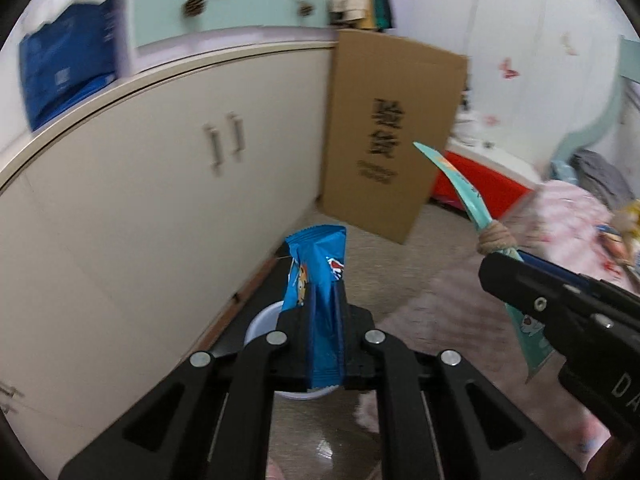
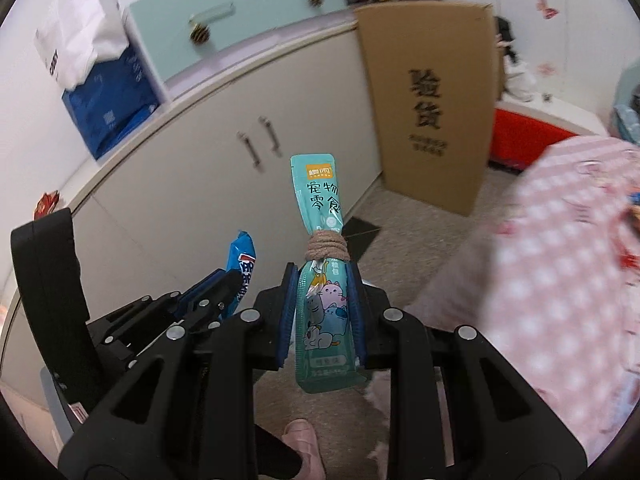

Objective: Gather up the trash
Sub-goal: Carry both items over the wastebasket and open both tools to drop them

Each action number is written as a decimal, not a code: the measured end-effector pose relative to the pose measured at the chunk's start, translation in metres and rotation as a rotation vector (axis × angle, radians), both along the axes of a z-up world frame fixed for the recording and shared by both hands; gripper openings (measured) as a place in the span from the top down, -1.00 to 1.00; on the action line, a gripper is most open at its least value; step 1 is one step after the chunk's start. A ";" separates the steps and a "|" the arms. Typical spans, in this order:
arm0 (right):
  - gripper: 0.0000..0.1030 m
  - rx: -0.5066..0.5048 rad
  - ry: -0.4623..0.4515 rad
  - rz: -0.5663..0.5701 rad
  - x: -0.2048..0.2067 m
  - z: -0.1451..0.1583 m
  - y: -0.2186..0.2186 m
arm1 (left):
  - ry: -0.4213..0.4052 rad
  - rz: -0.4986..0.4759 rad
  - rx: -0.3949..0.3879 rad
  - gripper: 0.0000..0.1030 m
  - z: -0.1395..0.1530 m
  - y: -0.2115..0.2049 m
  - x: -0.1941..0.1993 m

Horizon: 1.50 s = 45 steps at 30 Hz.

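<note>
My left gripper (image 1: 320, 312) is shut on a blue snack wrapper (image 1: 318, 276) that stands upright between its jaws. The wrapper also shows in the right wrist view (image 2: 240, 264), at the left. My right gripper (image 2: 324, 300) is shut on a teal pet-snack pouch (image 2: 322, 320) with cartoon animals, tied round with a beige band (image 2: 326, 246). In the left wrist view this pouch (image 1: 456, 176) sticks up from the right gripper (image 1: 504, 276). A white round bin (image 1: 260, 324) sits on the floor below the left gripper, mostly hidden.
A cream cabinet (image 1: 160, 184) with two handles runs along the left. A large cardboard box (image 1: 384, 128) leans at its far end. A bed with a pink spotted cover (image 2: 560, 280) is on the right. A pink slipper (image 2: 304, 444) lies on the floor.
</note>
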State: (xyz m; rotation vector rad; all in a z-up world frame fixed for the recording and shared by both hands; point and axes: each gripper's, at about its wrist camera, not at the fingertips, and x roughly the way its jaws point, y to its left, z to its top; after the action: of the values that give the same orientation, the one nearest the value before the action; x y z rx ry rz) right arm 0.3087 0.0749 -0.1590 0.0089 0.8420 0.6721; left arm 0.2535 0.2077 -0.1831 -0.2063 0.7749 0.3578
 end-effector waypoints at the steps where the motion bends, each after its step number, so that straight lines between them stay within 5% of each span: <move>1: 0.53 -0.005 0.003 0.008 0.001 -0.004 0.008 | 0.007 0.018 0.004 0.85 -0.003 0.009 0.000; 5: 0.49 -0.013 0.010 0.037 0.016 -0.025 0.040 | 0.036 0.075 0.004 0.85 -0.017 0.038 0.006; 8: 0.08 -0.039 -0.001 0.018 0.030 -0.043 0.054 | 0.057 0.103 0.004 0.85 -0.027 0.054 0.013; 15: -0.11 -0.048 0.020 -0.012 0.036 -0.057 0.052 | 0.086 0.111 0.005 0.84 -0.043 0.065 0.021; 33: -0.29 -0.010 -0.120 -0.179 0.030 -0.030 0.010 | 0.099 0.067 -0.015 0.84 -0.044 0.051 0.045; 40: -0.31 0.009 -0.107 -0.211 0.038 -0.033 0.002 | 0.115 0.043 -0.048 0.83 -0.049 0.046 0.065; 43: -0.31 0.011 -0.092 -0.216 0.042 -0.037 0.002 | 0.132 0.035 -0.099 0.70 -0.053 0.048 0.071; 45: -0.31 0.013 -0.082 -0.214 0.042 -0.039 0.000 | 0.149 0.055 -0.122 0.18 -0.058 0.051 0.074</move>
State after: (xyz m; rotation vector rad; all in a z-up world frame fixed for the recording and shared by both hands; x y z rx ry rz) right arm 0.3509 0.0753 -0.1982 0.0814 0.7456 0.4731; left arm 0.3279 0.2588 -0.2410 -0.3190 0.9410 0.3816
